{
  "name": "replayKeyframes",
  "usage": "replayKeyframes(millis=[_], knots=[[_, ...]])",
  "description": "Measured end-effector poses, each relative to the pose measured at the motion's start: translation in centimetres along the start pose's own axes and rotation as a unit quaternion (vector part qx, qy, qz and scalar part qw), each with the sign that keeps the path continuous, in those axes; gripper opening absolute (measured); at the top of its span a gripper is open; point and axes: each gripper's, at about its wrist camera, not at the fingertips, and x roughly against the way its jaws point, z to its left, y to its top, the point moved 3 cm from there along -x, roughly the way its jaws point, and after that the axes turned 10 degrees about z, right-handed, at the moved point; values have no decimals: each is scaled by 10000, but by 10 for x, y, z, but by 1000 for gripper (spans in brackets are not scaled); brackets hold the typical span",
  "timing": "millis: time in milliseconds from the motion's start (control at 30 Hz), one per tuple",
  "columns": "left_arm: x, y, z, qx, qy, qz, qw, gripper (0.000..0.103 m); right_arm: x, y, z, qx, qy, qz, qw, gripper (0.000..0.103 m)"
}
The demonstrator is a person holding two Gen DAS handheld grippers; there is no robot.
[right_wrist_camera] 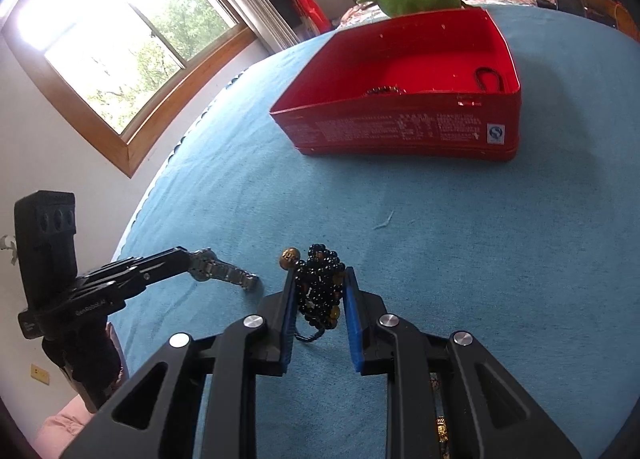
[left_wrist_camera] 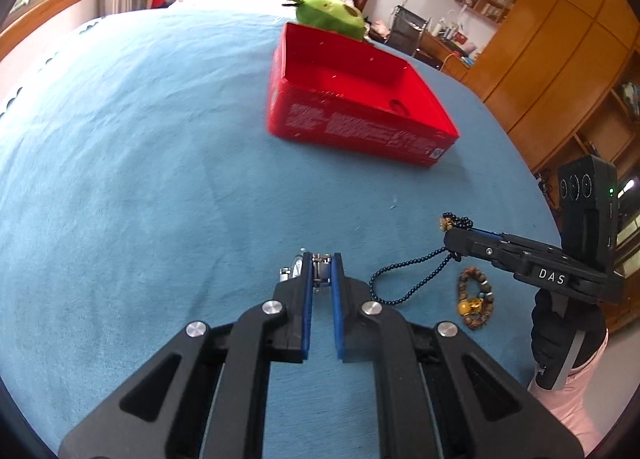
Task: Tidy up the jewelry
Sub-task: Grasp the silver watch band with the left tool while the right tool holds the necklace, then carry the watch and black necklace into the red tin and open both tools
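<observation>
My left gripper (left_wrist_camera: 321, 261) is shut on a silver metal watch (left_wrist_camera: 318, 271), lifted just above the blue bedspread; in the right wrist view the watch (right_wrist_camera: 224, 274) sticks out of that gripper (right_wrist_camera: 189, 259) at the left. My right gripper (right_wrist_camera: 320, 277) is shut on a bunch of black beads (right_wrist_camera: 320, 291) with a gold-brown bead on top. From the left wrist view, a loop of those beads (left_wrist_camera: 400, 283) hangs below the right gripper (left_wrist_camera: 450, 235). An open red box (right_wrist_camera: 400, 131) stands ahead and holds a dark cord (right_wrist_camera: 489, 78) and a bead bracelet (right_wrist_camera: 383, 90).
A brown bead bracelet (left_wrist_camera: 474, 303) with a yellow charm lies on the bedspread (left_wrist_camera: 160, 179) under the right gripper. A green plush toy (left_wrist_camera: 330, 15) sits behind the red box (left_wrist_camera: 360, 127). A window wall is left, wooden cabinets (left_wrist_camera: 560, 59) right.
</observation>
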Motion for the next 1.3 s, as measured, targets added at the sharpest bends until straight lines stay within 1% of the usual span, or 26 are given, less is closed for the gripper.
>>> replayKeyframes(millis=[267, 467, 600, 633, 833, 867, 933, 1000, 1133, 1200, 1300], knots=[[12, 19, -18, -165, 82, -225, 9996, 7, 29, 15, 10, 138, -199, -249, 9994, 22], [22, 45, -26, -210, 97, -403, 9989, 7, 53, 42, 5, 75, -359, -456, 9983, 22], [35, 75, -33, -232, 154, -649, 9975, 7, 67, 73, 1, 20, -476, -601, 9971, 22], [38, 88, -36, -234, 183, -721, 9970, 7, 70, 82, 0, 1, -508, -634, 9967, 22], [39, 145, -49, -275, 157, -987, 9946, 7, 76, 138, -11, -90, -619, -817, 9947, 22], [36, 156, -50, -289, 170, -1023, 9942, 7, 75, 143, -12, -107, -633, -829, 9945, 22], [25, 173, -52, -273, 176, -1003, 9944, 7, 66, 164, -21, -178, -698, -801, 9942, 22], [10, 186, -53, -251, 191, -899, 9955, 7, 55, 176, -31, -282, -762, -737, 9940, 22], [-33, 210, -49, -214, 340, -606, 9974, 7, 21, 201, -54, -444, -907, -486, 9937, 22], [-56, 219, -45, -172, 397, -442, 9981, 7, 6, 205, -63, -497, -959, -372, 9935, 22], [-79, 229, -38, -107, 460, -276, 9985, 7, -16, 214, -79, -598, -1005, -206, 9929, 22]])
